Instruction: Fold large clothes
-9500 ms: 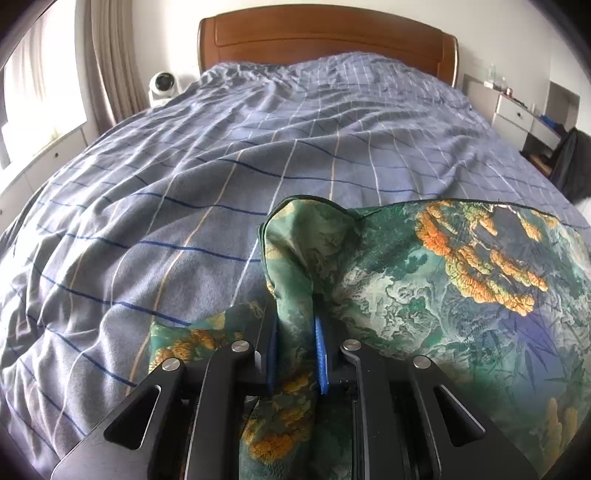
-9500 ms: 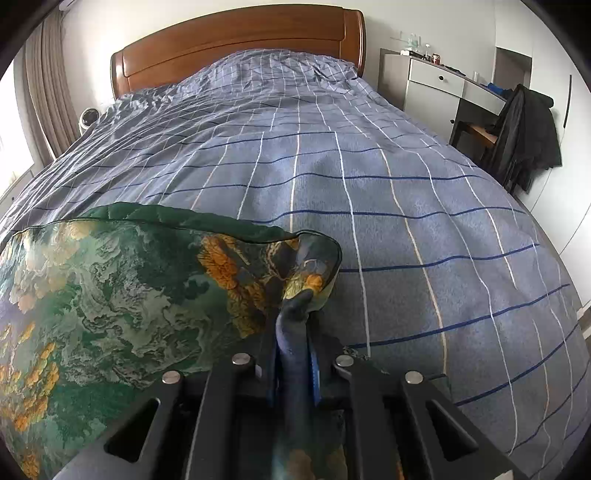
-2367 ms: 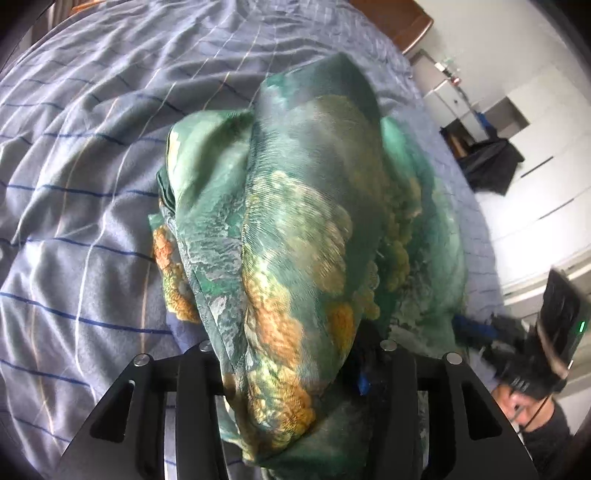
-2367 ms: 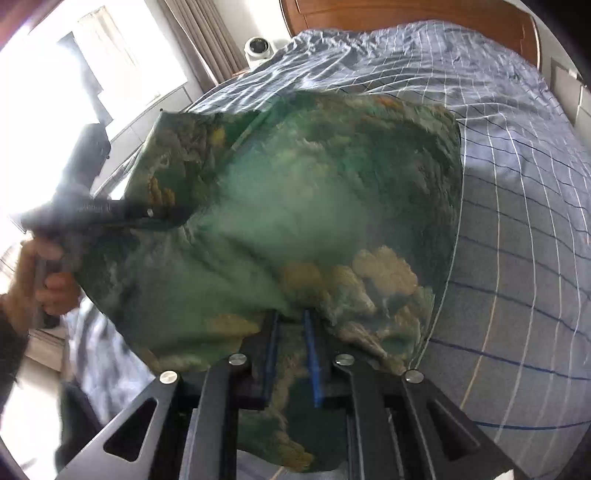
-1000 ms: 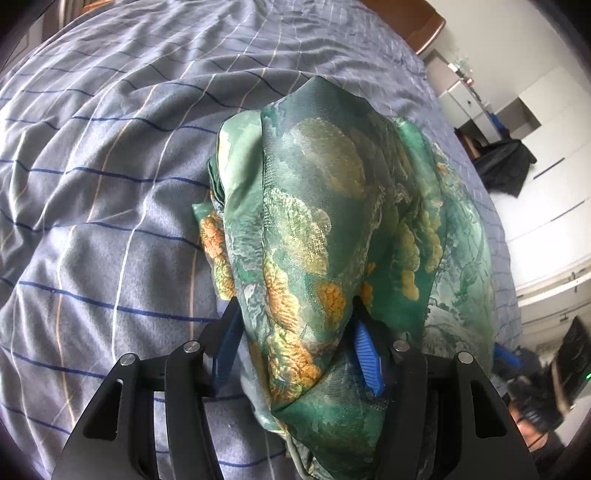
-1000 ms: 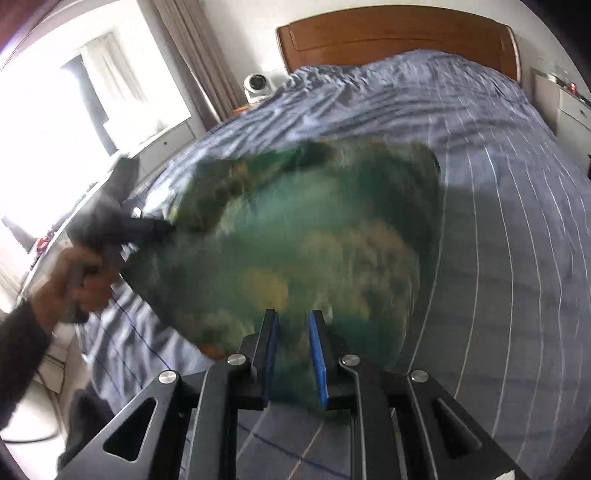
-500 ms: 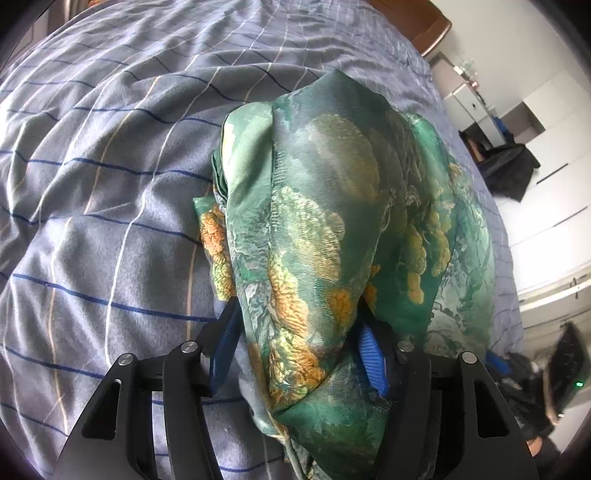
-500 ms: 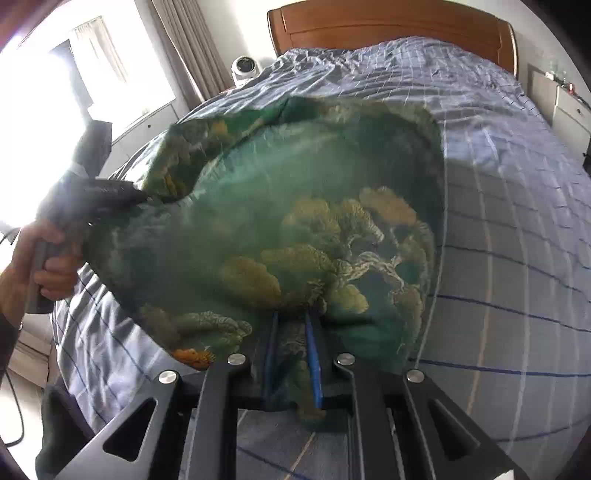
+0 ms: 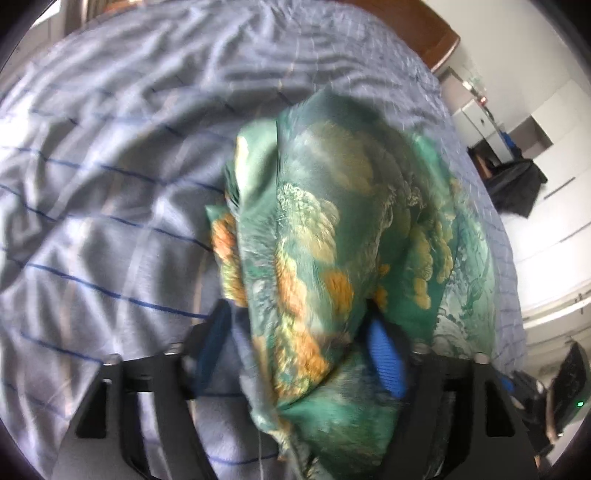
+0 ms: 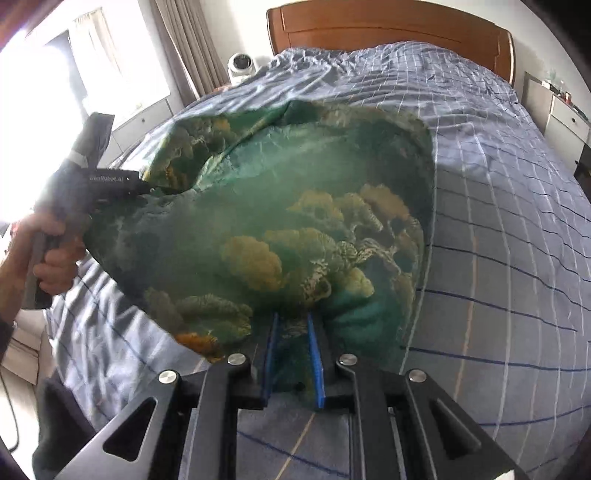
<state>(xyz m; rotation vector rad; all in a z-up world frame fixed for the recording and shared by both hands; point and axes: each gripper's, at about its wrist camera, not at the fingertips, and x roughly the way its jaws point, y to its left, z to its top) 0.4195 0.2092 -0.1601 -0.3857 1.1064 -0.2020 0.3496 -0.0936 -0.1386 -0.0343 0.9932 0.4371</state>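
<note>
A: Bedroom w/ a wooden headboard (image 10: 391, 27) at the far end; we're over the checked duvet (image 10: 517, 229), dresser (image 10: 565, 114) off to the side.

B: Where's the garment rel. to our fingers?

A: Green printed garment (image 10: 295, 221) hangs between both tools, above the duvet. Right gripper (image 10: 291, 363): blue pads nearly together, w/ a bunch of cloth pinched between them, so we've got a firm hold there. Cloth fans fwd and leftward from those tips.

B: And the other side?

A: Left gripper (image 9: 299, 354) has its pads spread wide; a thick fold of the garment (image 9: 332, 240) drapes over and between them. From the right wrist view we see the left hand (image 10: 48, 243) w/ the tool tip at the cloth's far corner, so it may just be resting, not clamped. Left view is blurred; can't be sure of contact.

B: Which axis matters?

A: Long axis runs tool to tool, roughly across the bed. Lower edge sags toward the duvet ahead of the right tips. We judge the next move is laying it flat: the right side is the only sure grip, so it leads. Risk: slippery-looking cloth sliding off the left pads.
</note>
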